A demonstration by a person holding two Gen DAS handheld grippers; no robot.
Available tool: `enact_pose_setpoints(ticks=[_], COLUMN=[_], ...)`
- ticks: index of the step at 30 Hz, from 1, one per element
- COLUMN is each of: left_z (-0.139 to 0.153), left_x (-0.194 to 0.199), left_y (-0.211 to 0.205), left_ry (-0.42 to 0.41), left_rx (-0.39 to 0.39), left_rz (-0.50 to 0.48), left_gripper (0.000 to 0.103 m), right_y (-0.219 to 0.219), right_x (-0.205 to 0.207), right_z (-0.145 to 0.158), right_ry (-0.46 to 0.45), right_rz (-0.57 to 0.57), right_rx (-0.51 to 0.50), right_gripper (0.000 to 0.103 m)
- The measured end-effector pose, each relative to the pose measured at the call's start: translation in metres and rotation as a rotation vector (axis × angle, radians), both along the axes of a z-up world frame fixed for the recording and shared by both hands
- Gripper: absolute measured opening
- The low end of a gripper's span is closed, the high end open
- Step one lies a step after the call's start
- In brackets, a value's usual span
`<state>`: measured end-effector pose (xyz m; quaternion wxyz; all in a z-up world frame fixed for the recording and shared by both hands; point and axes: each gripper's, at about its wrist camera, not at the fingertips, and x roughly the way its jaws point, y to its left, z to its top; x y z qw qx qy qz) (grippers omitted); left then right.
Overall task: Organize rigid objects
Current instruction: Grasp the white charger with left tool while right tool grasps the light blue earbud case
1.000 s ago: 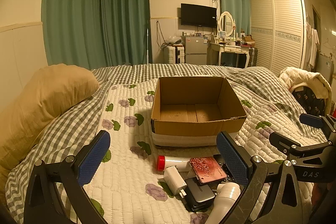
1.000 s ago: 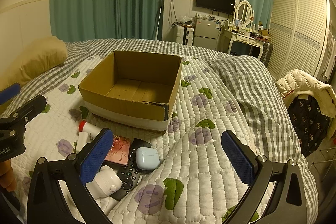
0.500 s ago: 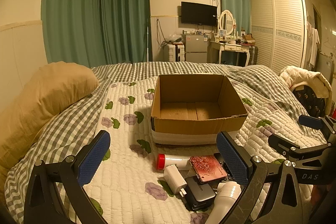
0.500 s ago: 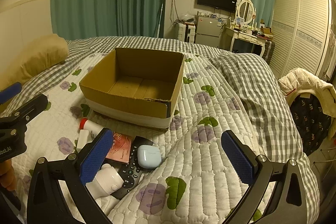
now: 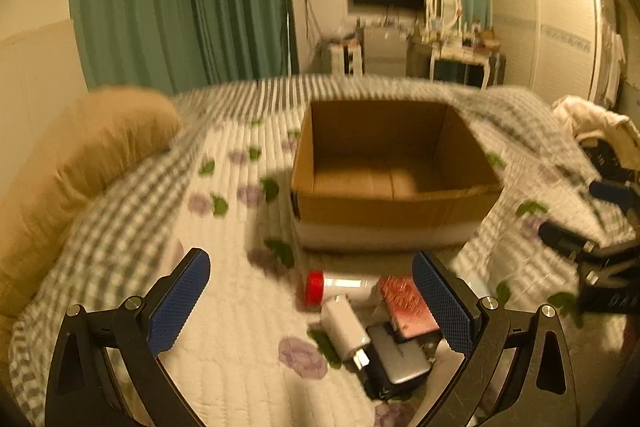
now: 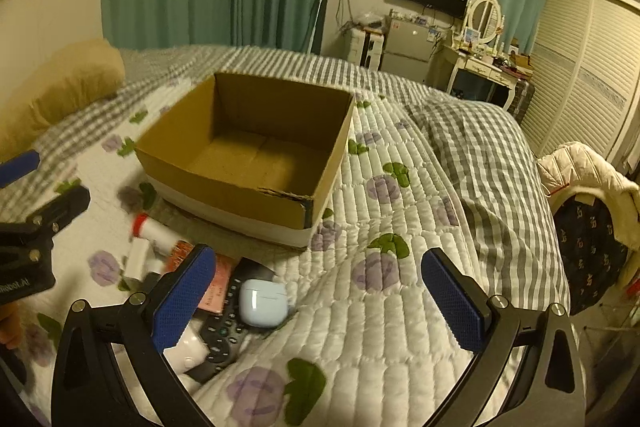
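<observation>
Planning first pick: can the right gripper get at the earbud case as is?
Probably yes: the earbud case lies exposed atop the remote, nothing covering it, and the right gripper has jaws open just beside it.

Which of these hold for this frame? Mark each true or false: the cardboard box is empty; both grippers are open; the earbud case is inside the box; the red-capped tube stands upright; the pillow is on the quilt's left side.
1. The cardboard box is empty. True.
2. The left gripper and the right gripper are both open and hold nothing. True.
3. The pale blue earbud case is inside the box. False: it rests on the remote control in the pile in front of the box.
4. The red-capped tube stands upright. False: it lies on its side on the quilt.
5. The tan pillow lies at the left side. True.
</observation>
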<state>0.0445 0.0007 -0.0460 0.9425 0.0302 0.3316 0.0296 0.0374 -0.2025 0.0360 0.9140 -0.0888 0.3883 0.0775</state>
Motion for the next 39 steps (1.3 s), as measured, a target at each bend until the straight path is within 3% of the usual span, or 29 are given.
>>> enact_pose_setpoints(ticks=[5, 7, 11, 14, 17, 19, 20, 22, 24, 35, 39], left_z=[-0.041, -0.054, -0.077, -0.087, -0.092, -0.093, -0.093, -0.092, -0.088, -0.051, -0.049], left_x=[0.016, 0.023, 0.037, 0.044, 0.051, 0.054, 0.054, 0.051, 0.047, 0.027, 0.029], left_y=[0.004, 0.004, 0.004, -0.002, -0.005, -0.006, -0.008, -0.011, -0.012, -0.006, -0.003], left_ry=[0.146, 0.197, 0.287, 0.327, 0.360, 0.379, 0.387, 0.384, 0.372, 0.272, 0.259], left_rx=[0.010, 0.001, -0.036, 0.008, -0.022, -0.060, -0.074, -0.065, -0.068, -0.067, -0.064], left_rz=[0.023, 0.024, 0.041, 0.051, 0.038, 0.015, 0.003, -0.012, -0.031, -0.039, -0.043], left_gripper=[0.099, 0.092, 0.091, 0.080, 0.064, 0.043, 0.037, 0.027, 0.026, 0.024, 0.023], right_y=[0.003, 0.005, 0.012, 0.016, 0.019, 0.020, 0.020, 0.018, 0.016, 0.039, 0.045], right_x=[0.009, 0.009, 0.011, 0.015, 0.019, 0.020, 0.022, 0.026, 0.029, 0.054, 0.071], right_z=[-0.022, -0.028, -0.037, -0.044, -0.051, -0.055, -0.056, -0.063, -0.070, -0.102, -0.122], right_ry=[0.072, 0.086, 0.112, 0.146, 0.180, 0.203, 0.214, 0.256, 0.296, 0.466, 0.572], right_rz=[0.024, 0.035, 0.055, 0.073, 0.083, 0.088, 0.088, 0.086, 0.090, 0.182, 0.196], right_rx=[-0.001, -0.009, -0.032, -0.048, -0.063, -0.067, -0.067, -0.059, -0.041, -0.067, -0.056], right_gripper=[0.103, 0.103, 0.103, 0.103, 0.103, 0.103, 0.103, 0.102, 0.093, 0.081, 0.075])
